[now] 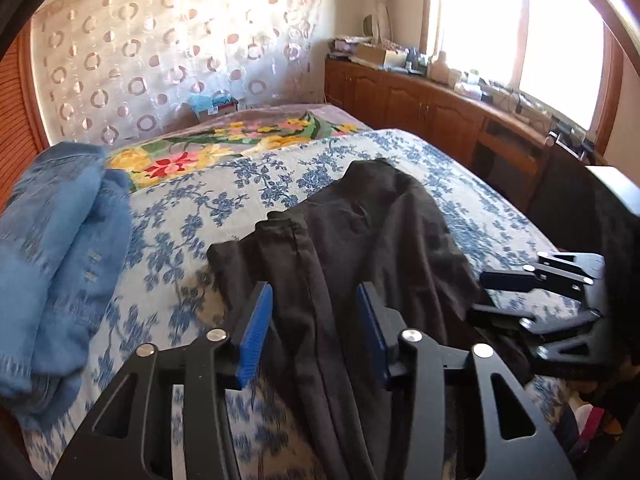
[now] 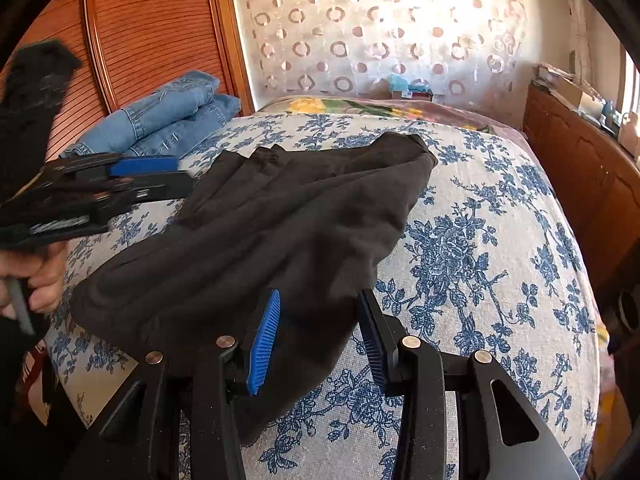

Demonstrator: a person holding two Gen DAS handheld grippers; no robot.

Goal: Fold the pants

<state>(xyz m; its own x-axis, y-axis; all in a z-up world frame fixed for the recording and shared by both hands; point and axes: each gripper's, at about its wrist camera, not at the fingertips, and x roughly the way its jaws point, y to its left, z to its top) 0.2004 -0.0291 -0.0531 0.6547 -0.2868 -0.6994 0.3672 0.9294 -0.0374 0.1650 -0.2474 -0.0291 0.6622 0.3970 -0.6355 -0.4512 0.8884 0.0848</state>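
Observation:
Black pants (image 1: pixel 372 232) lie folded in a long bundle on the bed's blue-flowered cover (image 1: pixel 192 208). My left gripper (image 1: pixel 314 316) hovers over the near end of the bundle, its blue pads wide apart with fabric lying loose below them. In the right wrist view the black pants (image 2: pixel 280 220) spread across the cover (image 2: pixel 480 240), and my right gripper (image 2: pixel 318 328) stands open over their near right corner, neither pad pressing on the cloth. Each gripper shows in the other's view: the right gripper (image 1: pixel 480 298) at the pants' right edge, the left gripper (image 2: pixel 184 176) at their left, both open.
Folded blue jeans (image 1: pixel 60 240) (image 2: pixel 172 112) lie at the bed's left side by a slatted wooden panel (image 2: pixel 152 32). A flowered blanket (image 1: pixel 200 152) covers the far end. A cluttered wooden cabinet (image 1: pixel 420 108) (image 2: pixel 580 168) runs along the right under the window. A hand (image 2: pixel 44 276) grips the left tool.

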